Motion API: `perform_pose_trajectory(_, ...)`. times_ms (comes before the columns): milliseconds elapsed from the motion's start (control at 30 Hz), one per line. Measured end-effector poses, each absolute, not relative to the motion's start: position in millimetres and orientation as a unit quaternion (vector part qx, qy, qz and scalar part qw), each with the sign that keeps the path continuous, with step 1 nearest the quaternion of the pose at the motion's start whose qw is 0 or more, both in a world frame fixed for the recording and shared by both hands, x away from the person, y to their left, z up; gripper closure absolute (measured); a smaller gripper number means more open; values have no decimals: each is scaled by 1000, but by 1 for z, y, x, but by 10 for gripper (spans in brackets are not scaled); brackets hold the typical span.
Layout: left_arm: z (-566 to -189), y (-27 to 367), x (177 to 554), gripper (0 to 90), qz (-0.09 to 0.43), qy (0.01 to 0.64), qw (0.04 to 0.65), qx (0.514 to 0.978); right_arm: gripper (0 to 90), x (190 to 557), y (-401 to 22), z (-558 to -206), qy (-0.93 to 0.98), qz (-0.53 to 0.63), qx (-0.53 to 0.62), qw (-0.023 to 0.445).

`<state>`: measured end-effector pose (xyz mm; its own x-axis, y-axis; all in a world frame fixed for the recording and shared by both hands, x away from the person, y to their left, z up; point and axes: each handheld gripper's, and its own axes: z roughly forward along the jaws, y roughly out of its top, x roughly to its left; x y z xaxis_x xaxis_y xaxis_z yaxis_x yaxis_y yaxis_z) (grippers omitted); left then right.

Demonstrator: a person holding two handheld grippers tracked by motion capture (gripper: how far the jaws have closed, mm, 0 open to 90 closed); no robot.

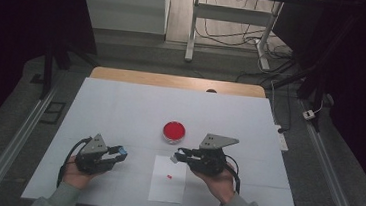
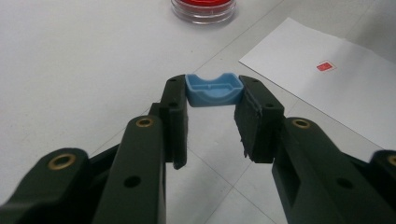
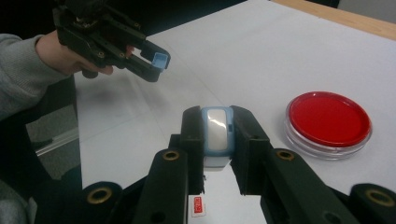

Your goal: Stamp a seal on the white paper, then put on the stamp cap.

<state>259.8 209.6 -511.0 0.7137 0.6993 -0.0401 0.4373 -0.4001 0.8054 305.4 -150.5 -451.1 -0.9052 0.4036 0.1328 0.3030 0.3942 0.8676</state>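
Observation:
My left gripper is shut on a small light-blue cap, pinched by its ends at the fingertips, hollow side up. In the high view this gripper hovers at the table's front left. My right gripper is shut on a blue stamp body with a white face, held upright between the pads. It sits over the top edge of a white paper sheet that bears a small red stamp mark. A round clear dish with a red pad stands just beyond the paper.
A white cover lies over the table, with a wooden edge at the back. Beyond it are desk legs and cables on the floor. Metal rails run along both sides.

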Motion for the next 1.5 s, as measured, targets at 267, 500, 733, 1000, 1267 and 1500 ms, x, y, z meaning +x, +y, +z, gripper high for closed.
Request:
perform_pose_trajectory(267,-511,209,260,647,153,345,424,823,755,306,-154,-447,826,517,215,56)
perform_pose_trajectory(500,-511,209,260,647,154,346,424,823,754,306,-156,-445,819,528,218,53)
perform_pose_trajectory(733,-512,208,261,646,154,345,423,824,754,307,-158,-444,816,531,220,54)
perform_pose_trajectory(1000,-512,209,261,646,154,345,424,823,755,307,-159,-443,817,531,219,54)
perform_pose_trajectory(1267,-511,207,261,647,155,343,424,824,755,307,-159,-442,815,534,219,55)
perform_pose_trajectory(1500,-510,201,262,646,153,337,427,825,755,306,-159,-441,812,538,220,58)
